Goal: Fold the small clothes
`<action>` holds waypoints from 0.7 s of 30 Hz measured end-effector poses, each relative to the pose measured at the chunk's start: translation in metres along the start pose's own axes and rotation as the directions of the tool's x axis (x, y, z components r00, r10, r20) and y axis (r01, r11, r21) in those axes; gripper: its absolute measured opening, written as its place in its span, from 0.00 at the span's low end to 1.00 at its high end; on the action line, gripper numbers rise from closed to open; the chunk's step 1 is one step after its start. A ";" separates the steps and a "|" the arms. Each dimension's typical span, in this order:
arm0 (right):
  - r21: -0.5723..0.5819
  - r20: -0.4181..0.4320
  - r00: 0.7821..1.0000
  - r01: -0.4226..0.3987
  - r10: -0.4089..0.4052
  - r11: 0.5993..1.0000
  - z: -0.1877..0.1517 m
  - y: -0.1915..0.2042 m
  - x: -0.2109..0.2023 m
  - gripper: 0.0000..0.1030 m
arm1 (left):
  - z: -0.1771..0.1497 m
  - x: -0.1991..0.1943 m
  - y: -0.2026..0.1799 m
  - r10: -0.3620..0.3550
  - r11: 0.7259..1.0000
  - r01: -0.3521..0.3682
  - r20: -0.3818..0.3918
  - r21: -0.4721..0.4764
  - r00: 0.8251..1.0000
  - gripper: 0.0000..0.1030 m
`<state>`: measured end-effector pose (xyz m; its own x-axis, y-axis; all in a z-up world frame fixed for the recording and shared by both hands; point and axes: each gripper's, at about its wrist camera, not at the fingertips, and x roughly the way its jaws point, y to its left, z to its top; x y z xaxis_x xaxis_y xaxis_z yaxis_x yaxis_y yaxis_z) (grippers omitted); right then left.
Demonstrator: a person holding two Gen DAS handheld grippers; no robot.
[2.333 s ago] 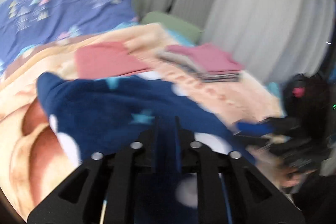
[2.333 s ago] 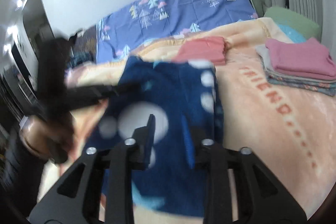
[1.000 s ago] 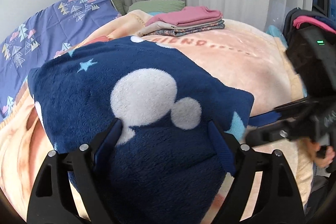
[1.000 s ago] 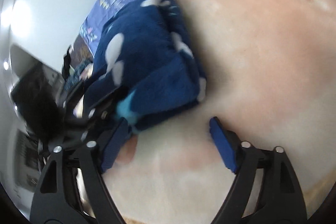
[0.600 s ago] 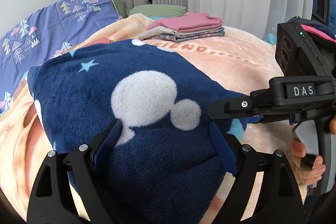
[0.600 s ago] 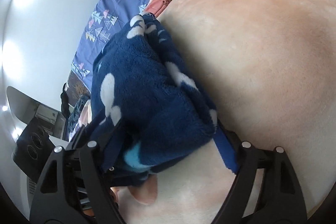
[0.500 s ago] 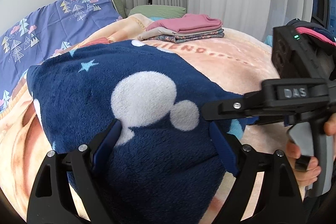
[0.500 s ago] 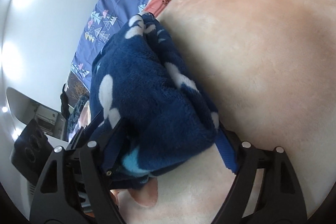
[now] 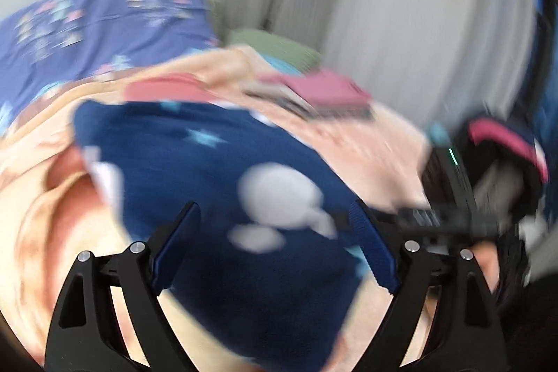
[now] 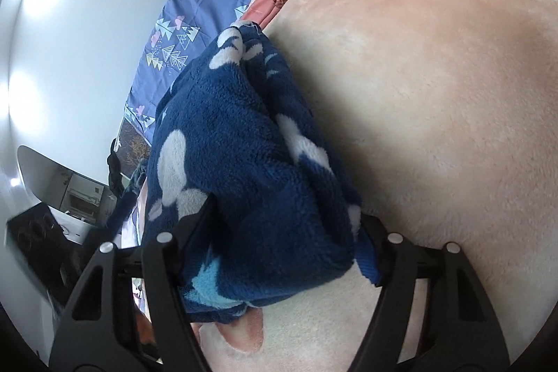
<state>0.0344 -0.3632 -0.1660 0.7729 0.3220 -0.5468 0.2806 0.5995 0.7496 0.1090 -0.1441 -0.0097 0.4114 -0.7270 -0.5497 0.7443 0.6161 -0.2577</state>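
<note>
A navy fleece garment (image 9: 209, 169) with white blobs and pale stars lies folded on the peach blanket. My left gripper (image 9: 275, 211) hovers over its near part, blurred by motion; its jaws are opening and grip nothing. In the right wrist view the folded edge of the garment (image 10: 244, 145) bulges between the fingers of my right gripper (image 10: 286, 215). Those jaws are closing, and both blue pads (image 10: 369, 260) touch the fleece. From the left wrist view the right gripper (image 9: 453, 218) and the hand (image 9: 484, 260) holding it show at the garment's right edge.
A stack of folded clothes (image 9: 327, 89) topped by a pink piece sits behind the fleece, and a folded red piece (image 9: 164, 89) lies left of it. The peach blanket (image 10: 436, 75) carries red lettering. Purple sheet (image 9: 87, 33), green pillow (image 9: 275, 44) and curtains (image 9: 401, 23) lie beyond.
My left gripper has risen, pulled back and rolled, so its view is now blurred. The right gripper's fingers have narrowed onto the folded fleece edge.
</note>
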 end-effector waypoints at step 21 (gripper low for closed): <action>-0.075 0.115 0.993 0.034 -0.025 0.997 -0.004 0.024 -0.004 0.43 | 0.035 0.117 0.190 -0.088 0.876 0.105 0.057 -0.470 0.994 0.71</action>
<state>0.0356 -0.3477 -0.1473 0.8262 0.2202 -0.5186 0.2631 0.6632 0.7007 0.3173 -0.1224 -0.0954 0.3738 -0.7947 -0.4783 0.4478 0.6062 -0.6572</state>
